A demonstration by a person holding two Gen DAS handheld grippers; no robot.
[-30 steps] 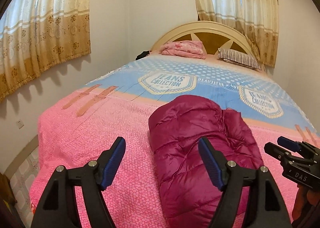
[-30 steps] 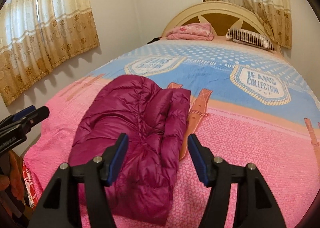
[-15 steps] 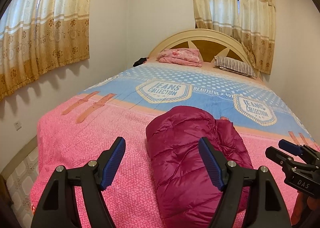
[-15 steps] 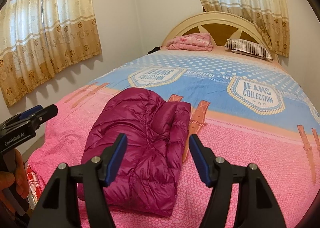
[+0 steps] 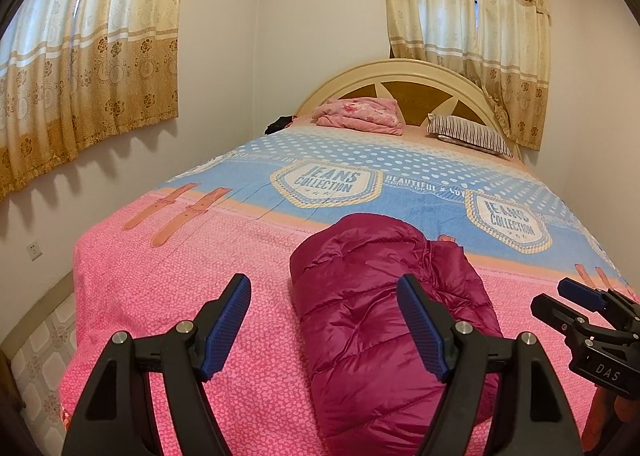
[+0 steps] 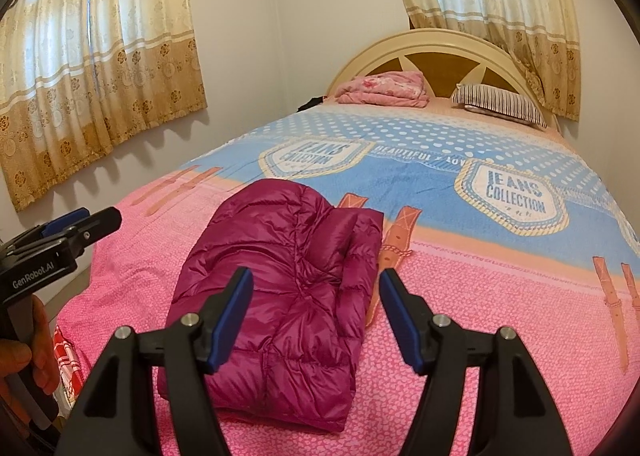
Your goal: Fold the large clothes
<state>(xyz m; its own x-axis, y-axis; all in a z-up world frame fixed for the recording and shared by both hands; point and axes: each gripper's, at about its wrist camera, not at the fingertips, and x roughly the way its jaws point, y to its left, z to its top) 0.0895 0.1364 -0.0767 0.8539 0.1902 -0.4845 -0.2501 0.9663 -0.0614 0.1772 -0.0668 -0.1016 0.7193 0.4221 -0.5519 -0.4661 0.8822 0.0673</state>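
Observation:
A magenta puffer jacket (image 5: 372, 296) lies folded into a compact bundle on the pink end of the bed; it also shows in the right wrist view (image 6: 288, 276). My left gripper (image 5: 324, 324) is open and empty, held above and short of the jacket's left side. My right gripper (image 6: 316, 316) is open and empty, held above and short of the jacket's near right edge. Each gripper shows at the edge of the other's view: the right one (image 5: 576, 304) and the left one (image 6: 80, 222).
The bed (image 5: 168, 296) has a pink and blue "Jeans Collection" cover. A folded pink blanket (image 5: 360, 116) and a striped pillow (image 5: 468, 134) lie by the headboard. Curtained walls stand at the left and behind. The bed's foot edge is close below the grippers.
Both grippers have pulled back and risen away from the jacket, which now looks smaller and farther. Both stay open. The jacket has not moved.

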